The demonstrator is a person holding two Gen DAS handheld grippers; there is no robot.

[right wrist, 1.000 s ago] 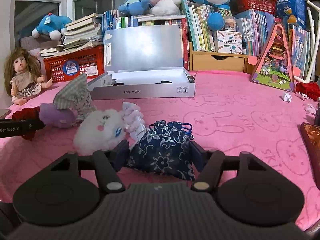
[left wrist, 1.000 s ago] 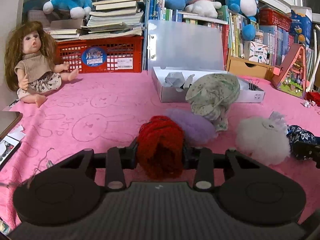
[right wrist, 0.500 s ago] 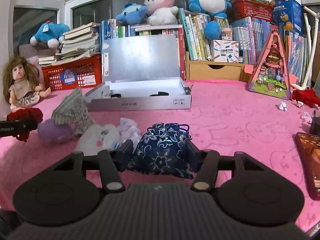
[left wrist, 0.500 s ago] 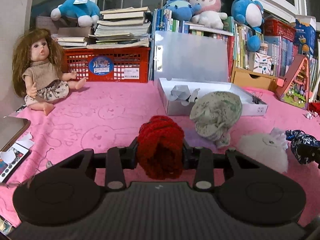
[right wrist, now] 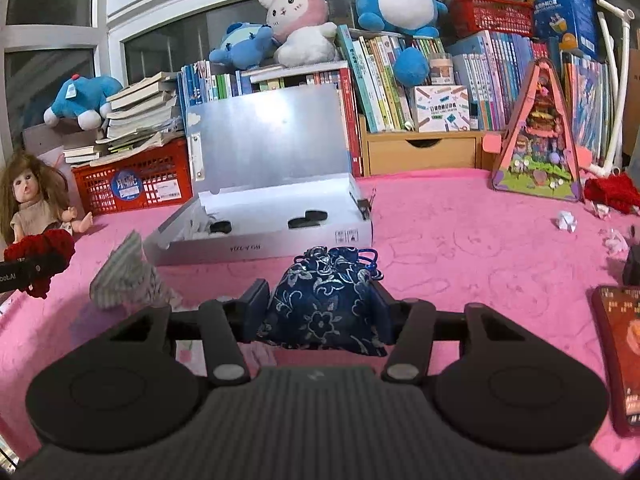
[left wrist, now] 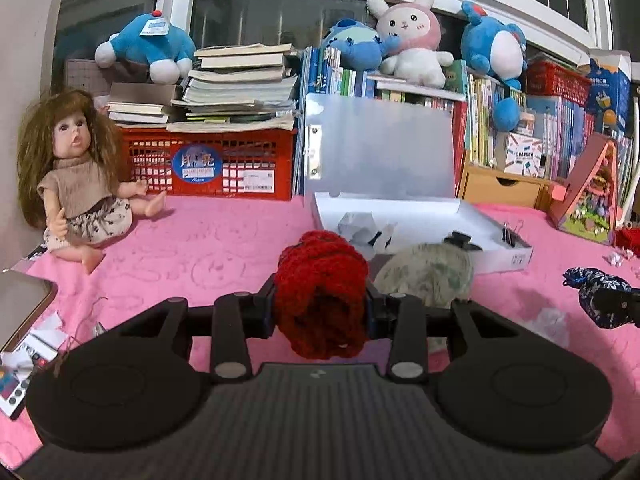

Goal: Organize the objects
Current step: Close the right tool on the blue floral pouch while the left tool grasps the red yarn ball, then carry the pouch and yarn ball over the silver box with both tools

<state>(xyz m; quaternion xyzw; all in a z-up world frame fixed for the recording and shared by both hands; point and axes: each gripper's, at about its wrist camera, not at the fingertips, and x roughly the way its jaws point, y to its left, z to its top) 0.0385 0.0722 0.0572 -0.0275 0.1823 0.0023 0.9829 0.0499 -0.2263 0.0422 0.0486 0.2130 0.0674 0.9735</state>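
The left gripper (left wrist: 320,306) is pinching a nubbly red knitted bundle (left wrist: 322,292); the right gripper (right wrist: 322,306) is closing on a silky navy floral pouch (right wrist: 326,300).

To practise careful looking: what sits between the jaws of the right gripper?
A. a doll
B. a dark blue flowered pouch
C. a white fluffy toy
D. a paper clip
B: the right gripper has the dark blue flowered pouch between its closing jaws, above the pink cloth.

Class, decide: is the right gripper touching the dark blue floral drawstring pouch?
Touching. The right wrist view shows the right gripper with both fingers pressed against the sides of the blue floral pouch, its jaws closing further on it.
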